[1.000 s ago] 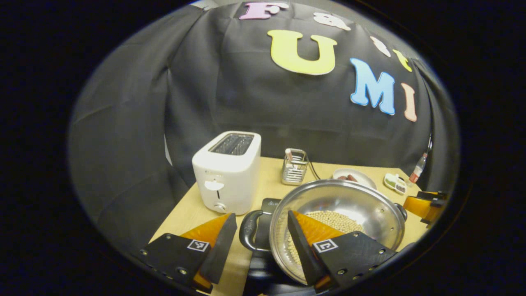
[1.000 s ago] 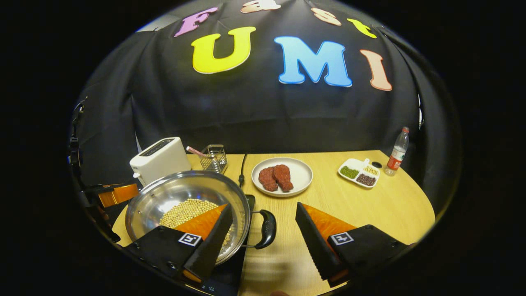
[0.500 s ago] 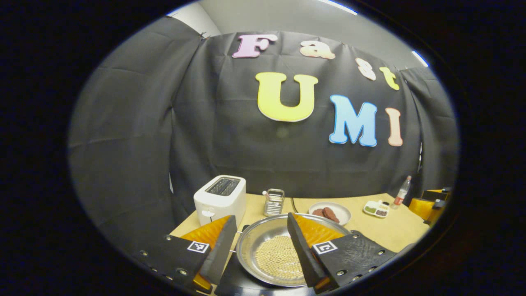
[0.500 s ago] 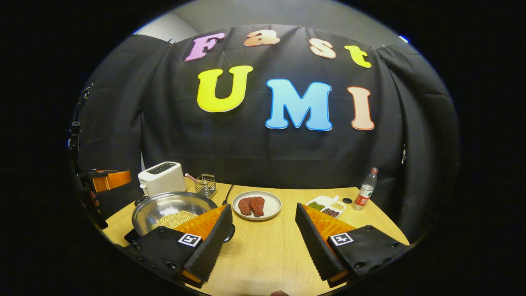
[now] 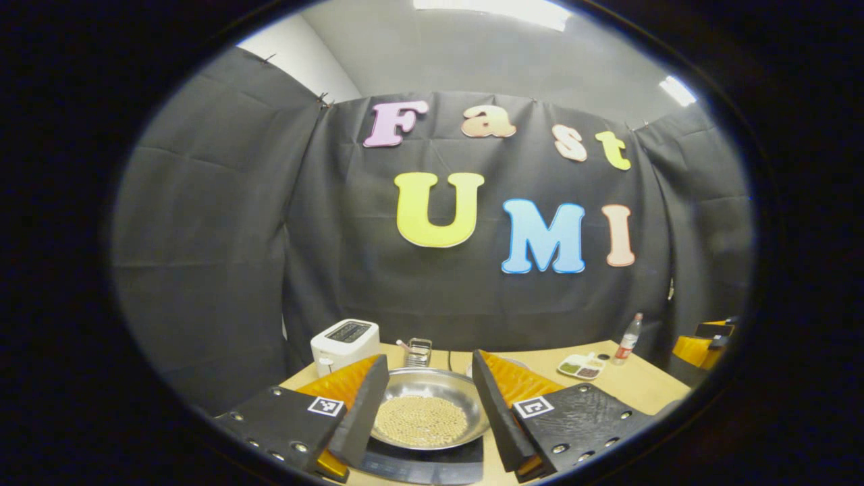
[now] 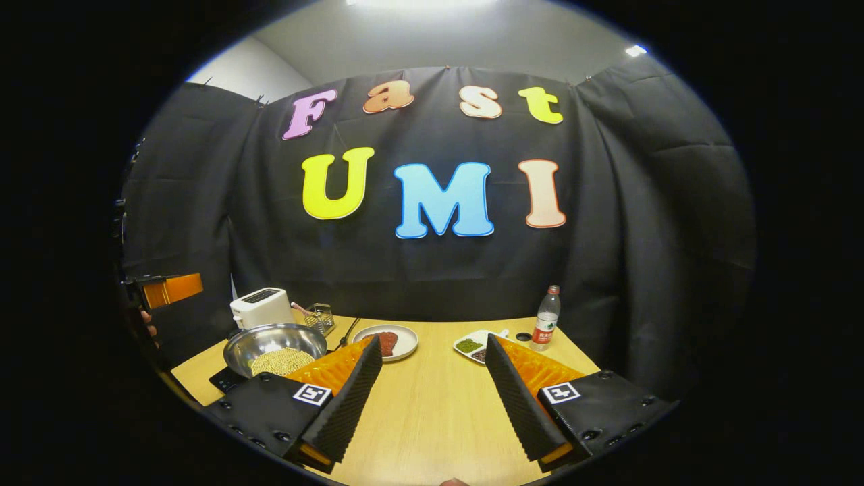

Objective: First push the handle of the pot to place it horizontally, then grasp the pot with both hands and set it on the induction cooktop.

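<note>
Jaws spread wide on both, nothing between the fingers. Left gripper (image 5: 426, 412) at the bottom of the left gripper view, raised above the table (image 5: 634, 383), fingers framing the pot (image 5: 432, 415) without touching it. Pot low in the centre of that frame, seated on the dark induction cooktop (image 5: 432, 466), pale beans heaped in its bottom. Behind it, a white toaster (image 5: 343, 343) at left centre, a wire holder (image 5: 420, 349) just beside it. Further right, a divided snack dish (image 5: 582, 366), a bottle (image 5: 628, 331) standing upright near it, and the right gripper (image 5: 702, 343) at the right edge.

Right gripper (image 6: 432, 398) at the bottom of the right gripper view, held over bare table (image 6: 432, 405), well apart from the pot. Pot (image 6: 275, 345) at lower left of that frame, on the cooktop (image 6: 226, 380), partly hidden behind the left finger. Toaster (image 6: 260, 307) and wire holder (image 6: 321, 316) behind it near the back wall. Plate (image 6: 399, 341) with dark red meat near the frame's centre, half hidden by the same finger. Snack dish (image 6: 472, 344) and bottle (image 6: 545, 317) to the right of centre, bottle upright. Left gripper (image 6: 165, 289) at the left edge, up off the table, part of a hand (image 6: 147, 322) just below it.
</note>
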`<state>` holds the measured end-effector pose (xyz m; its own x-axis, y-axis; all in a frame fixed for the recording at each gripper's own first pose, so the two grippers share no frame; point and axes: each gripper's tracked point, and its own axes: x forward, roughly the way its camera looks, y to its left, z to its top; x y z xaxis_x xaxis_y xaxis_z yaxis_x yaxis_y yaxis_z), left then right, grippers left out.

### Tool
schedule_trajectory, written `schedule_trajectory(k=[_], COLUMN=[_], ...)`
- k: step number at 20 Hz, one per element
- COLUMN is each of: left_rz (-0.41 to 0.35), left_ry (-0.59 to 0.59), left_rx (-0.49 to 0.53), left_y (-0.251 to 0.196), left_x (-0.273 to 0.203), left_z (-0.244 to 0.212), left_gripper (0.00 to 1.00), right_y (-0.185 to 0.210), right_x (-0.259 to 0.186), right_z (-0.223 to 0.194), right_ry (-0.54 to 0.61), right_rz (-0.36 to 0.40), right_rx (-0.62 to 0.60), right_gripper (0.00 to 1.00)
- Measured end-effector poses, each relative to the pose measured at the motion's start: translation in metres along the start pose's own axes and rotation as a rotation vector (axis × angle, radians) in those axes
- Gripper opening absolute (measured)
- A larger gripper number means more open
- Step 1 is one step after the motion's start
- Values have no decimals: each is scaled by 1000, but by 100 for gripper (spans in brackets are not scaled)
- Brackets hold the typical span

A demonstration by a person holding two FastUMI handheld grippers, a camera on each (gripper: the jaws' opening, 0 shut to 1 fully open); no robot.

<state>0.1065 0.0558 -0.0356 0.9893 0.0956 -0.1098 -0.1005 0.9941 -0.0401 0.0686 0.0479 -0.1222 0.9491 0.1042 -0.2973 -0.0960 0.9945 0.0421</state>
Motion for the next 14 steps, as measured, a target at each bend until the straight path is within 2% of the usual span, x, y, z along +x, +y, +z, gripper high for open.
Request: schedule_trajectory(k=[2,3,6,9,10,14], left_rz=[-5,-12,-17,-28,-32,-54], left_ry=[-14,-23,-49,-74,-85,-118], left_rx=[2,0,2,-4,4,40], left_y=[-24,-36,-56,-65,-66,-59], left_x=[-23,-34,-62,-85,-90,-109], left_z=[6,9,23,39,45,62], left_gripper=[72,72,73,74,74,75], right_y=[-19,-26,-38,-42,-43,-35], right_x=[-19,-28,-55,-77,-84,-102], right_z=[3,5,13,24,27,38], right_ry=[-18,-26,-52,-86,-94,-116], right_rz=[1,4,12,11,6,-17], right_rx=[0,-4,-11,-25,-32,-33], right_gripper=[97,92,92,92,97,97])
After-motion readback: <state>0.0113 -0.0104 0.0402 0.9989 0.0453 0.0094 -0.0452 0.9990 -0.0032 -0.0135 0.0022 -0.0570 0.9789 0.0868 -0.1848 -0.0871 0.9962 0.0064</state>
